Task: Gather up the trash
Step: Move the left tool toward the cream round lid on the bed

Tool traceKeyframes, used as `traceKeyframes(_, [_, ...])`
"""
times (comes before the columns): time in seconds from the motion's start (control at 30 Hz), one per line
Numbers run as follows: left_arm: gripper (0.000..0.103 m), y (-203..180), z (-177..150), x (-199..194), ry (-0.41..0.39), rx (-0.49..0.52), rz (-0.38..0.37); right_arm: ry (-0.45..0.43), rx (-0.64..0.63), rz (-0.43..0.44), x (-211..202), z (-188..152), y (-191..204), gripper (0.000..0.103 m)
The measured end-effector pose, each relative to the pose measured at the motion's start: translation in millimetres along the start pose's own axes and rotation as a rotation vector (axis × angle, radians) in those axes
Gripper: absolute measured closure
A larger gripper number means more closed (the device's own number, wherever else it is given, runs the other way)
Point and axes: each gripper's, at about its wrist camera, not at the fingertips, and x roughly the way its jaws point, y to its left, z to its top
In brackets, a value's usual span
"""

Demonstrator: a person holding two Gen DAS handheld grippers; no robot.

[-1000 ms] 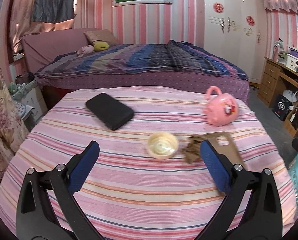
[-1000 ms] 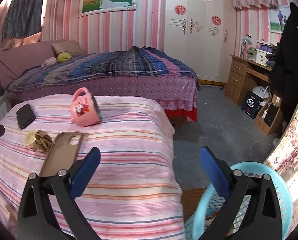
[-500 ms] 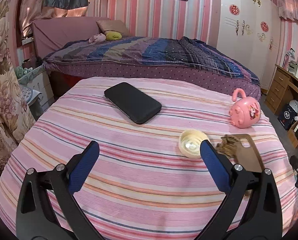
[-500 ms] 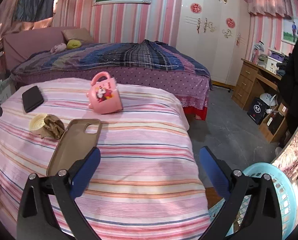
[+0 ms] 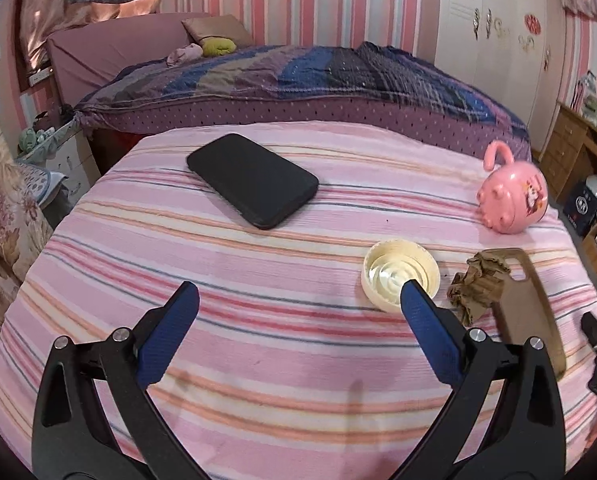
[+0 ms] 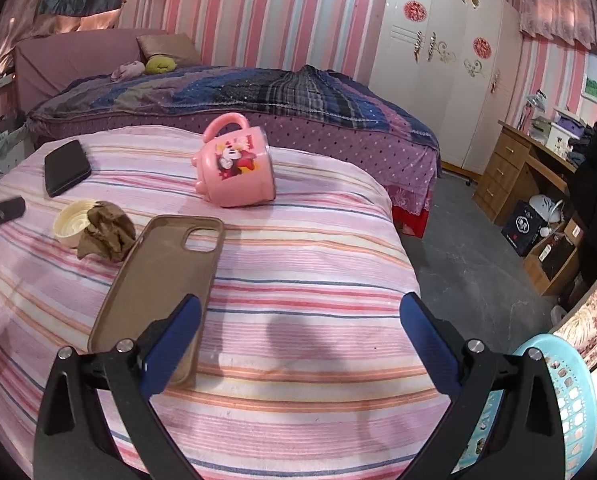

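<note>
Though crumpled, brown wrapper (image 6: 105,231) axisless

On the pink striped cloth (image 5: 258,344) lie five things. One pink cartoon mug (image 6: 236,168) is on its side. Toward the camera from the mug is one empty brown phone case (image 6: 158,280). Left of the mug lie one black phone (image 6: 66,167), one cream plastic lid (image 6: 72,228) and one crumpled brown wrapper (image 6: 106,236). One light-blue basket (image 6: 574,396) stands right of the cloth.

Black phone (image 5: 252,185), pink mug (image 6: 236,166) (tipped over), brown case (image 6: 160,280).
</note>
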Motion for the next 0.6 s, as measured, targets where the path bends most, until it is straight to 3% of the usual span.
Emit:
traceKeyframes(0.17, [0.007,-8.9,5.8,22.3,0.051,-0.034,-0.019,0.015,0.041,0.018,4.4,0.5,-6.2,0.006])
traceKeyframes(0.23, [0.016,-12.0,5.8,31.1,0.08,-0.042,-0.028,0.019,0.034,0.012,6.3,1.4,-7.5,0.006])
traceKeyframes(0.3, [0.032,-18.2,3.0,41.1,0.123,-0.026,-0.044,0.02,0.035,0.009,7.0,1.8,-9.7,0.006])
traceKeyframes(0.43, [0.046,-26.6,-0.6,43.7,0.129,0.008,-0.065,0.023,0.054,0.014,8.9,2.5,-15.5,0.006])
traceKeyframes(0.5, [0.067,-27.2,-1.7,42.4,0.135,0.004,-0.118,0.024,0.058,0.015,9.3,2.8,-16.4,0.006])
traceKeyframes(0.6, [0.089,-29.3,-3.2,40.0,0.141,0.008,-0.161,0.025,0.052,0.016,9.2,3.9,-14.9,0.006])
